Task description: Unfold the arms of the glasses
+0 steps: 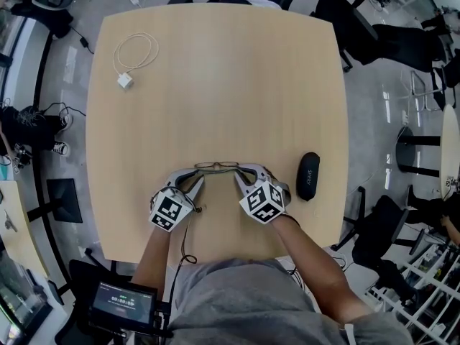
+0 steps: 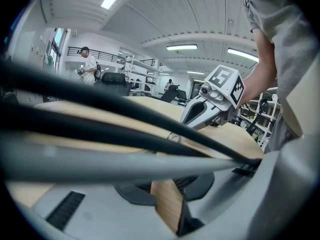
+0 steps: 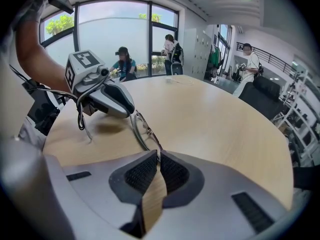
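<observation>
Head view puts the glasses (image 1: 215, 166) near the near edge of the table (image 1: 215, 77), with a gripper at each end. The right gripper (image 3: 158, 155) has its jaws almost together, tips pinching the thin wire at the frame's right end. The left gripper (image 1: 192, 182) sits at the left end; blurred dark bars cross its own view, so its jaws look narrow but I cannot tell whether they grip. Unfolding seems barely started. Next, one arm must swing outward while the other end is steadied. A black case (image 1: 308, 176) lies just right and a white charger (image 1: 125, 81) far left; neither obstructs.
</observation>
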Demonstrator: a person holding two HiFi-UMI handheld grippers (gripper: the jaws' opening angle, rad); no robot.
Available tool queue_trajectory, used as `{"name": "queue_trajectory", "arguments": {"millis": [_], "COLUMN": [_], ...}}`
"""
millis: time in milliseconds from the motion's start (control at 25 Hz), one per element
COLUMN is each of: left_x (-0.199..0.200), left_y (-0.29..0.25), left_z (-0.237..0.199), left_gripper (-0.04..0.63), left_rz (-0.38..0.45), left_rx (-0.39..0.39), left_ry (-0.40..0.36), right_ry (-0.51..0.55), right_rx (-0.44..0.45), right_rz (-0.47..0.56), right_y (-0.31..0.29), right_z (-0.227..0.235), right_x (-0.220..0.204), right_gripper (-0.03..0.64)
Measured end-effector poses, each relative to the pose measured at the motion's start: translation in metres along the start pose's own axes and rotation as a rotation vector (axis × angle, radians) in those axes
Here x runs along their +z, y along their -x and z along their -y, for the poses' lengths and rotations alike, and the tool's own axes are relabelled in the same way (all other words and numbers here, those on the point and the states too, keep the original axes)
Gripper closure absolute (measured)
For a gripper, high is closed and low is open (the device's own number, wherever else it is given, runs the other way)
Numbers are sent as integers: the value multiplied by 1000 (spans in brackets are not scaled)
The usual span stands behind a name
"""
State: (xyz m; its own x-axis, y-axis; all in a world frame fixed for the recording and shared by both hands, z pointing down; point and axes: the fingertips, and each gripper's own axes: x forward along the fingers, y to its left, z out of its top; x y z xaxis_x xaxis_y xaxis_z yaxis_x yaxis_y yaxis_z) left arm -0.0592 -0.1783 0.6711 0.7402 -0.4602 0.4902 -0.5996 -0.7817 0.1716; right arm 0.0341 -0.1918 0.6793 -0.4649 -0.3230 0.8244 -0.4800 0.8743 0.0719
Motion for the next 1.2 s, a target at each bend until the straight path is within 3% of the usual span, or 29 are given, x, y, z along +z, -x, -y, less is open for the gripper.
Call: {"name": "queue_trajectory", "arguments": {"millis": [1040, 1200], "left_x": [-5, 0], "left_y": [-20, -9], "left_z": [42, 32], "left_gripper": [560, 560], "left_rz": [-88, -77], "left_rx": [-34, 32], "left_ry": [79, 66], "right_ry": [10, 17], "right_rx": [4, 7], "right_rz": [-6, -9], "right_y": [1, 1], "right_z": [-7, -10], "right_x": [-6, -7], "right_gripper": [592, 592]}}
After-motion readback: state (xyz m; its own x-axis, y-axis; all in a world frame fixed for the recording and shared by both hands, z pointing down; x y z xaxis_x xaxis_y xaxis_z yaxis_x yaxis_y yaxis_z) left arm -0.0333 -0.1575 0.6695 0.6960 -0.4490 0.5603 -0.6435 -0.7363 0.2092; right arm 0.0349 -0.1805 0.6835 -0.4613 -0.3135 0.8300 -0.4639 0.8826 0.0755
